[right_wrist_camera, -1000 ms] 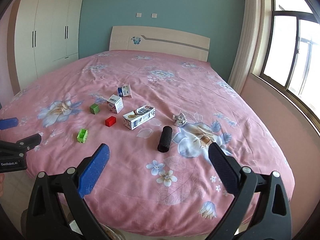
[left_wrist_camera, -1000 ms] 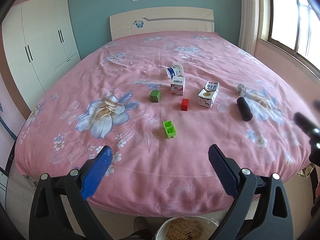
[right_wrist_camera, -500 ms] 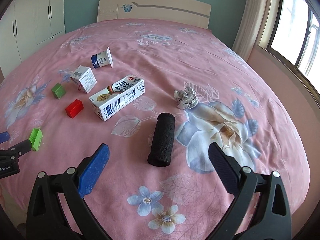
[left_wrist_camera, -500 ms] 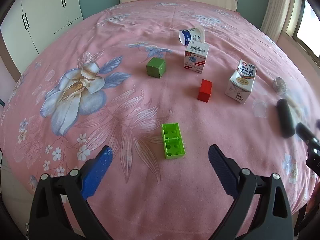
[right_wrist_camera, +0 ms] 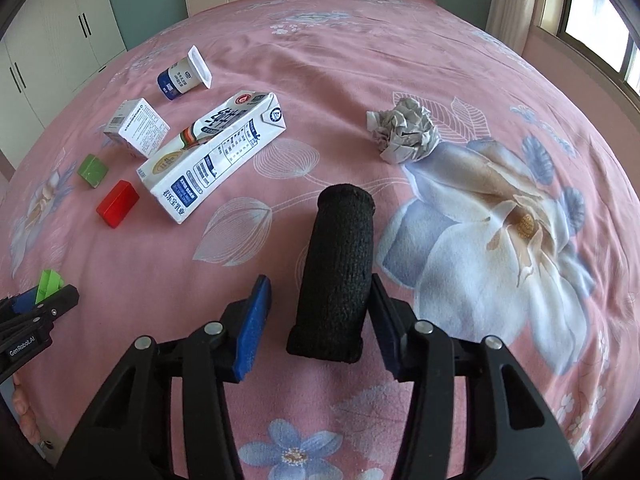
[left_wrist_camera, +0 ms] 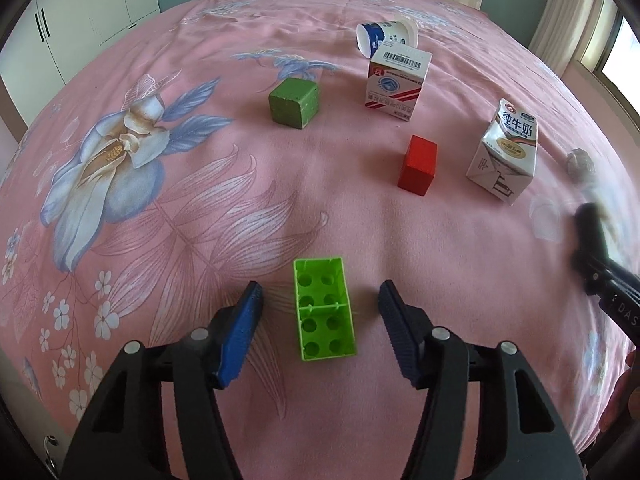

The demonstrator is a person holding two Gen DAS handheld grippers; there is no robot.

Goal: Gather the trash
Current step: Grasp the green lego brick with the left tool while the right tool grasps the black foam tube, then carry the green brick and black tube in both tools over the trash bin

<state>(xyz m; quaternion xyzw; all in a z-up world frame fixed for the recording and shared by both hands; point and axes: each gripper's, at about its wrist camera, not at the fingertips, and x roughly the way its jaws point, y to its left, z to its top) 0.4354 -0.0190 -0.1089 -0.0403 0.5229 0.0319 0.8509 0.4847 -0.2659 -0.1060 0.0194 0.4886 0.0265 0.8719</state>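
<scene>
Spread across a pink floral bed (right_wrist_camera: 400,40): trash and toy blocks, clustered toward the foot edge. Largest of the litter, a milk carton (right_wrist_camera: 216,152) lying on its side near the middle; then a black knitted roll (right_wrist_camera: 340,276), a crumpled paper ball (right_wrist_camera: 404,130) just beyond it, a small white box (right_wrist_camera: 138,128), and a tipped yogurt cup (right_wrist_camera: 182,76) farther toward the headboard.

Step in hand, by the look of it: two grasps being set up at once. Right gripper (right_wrist_camera: 320,316) parted, straddling the black roll, right pad apparently touching it, left pad apart. Left gripper (left_wrist_camera: 320,316) likewise unclenched, bracketing a bright green brick (left_wrist_camera: 324,308) lying studs-side down near the foot edge, neither pad touching.

Next move probably calls for squeezing both sets of pads inward; the roll looks soft and likely to compress, the brick hollow and rigid.

Smaller bystanders: green cube (left_wrist_camera: 294,104) and red block (left_wrist_camera: 418,164), well apart from either grasp. Nothing standing in the way.
</scene>
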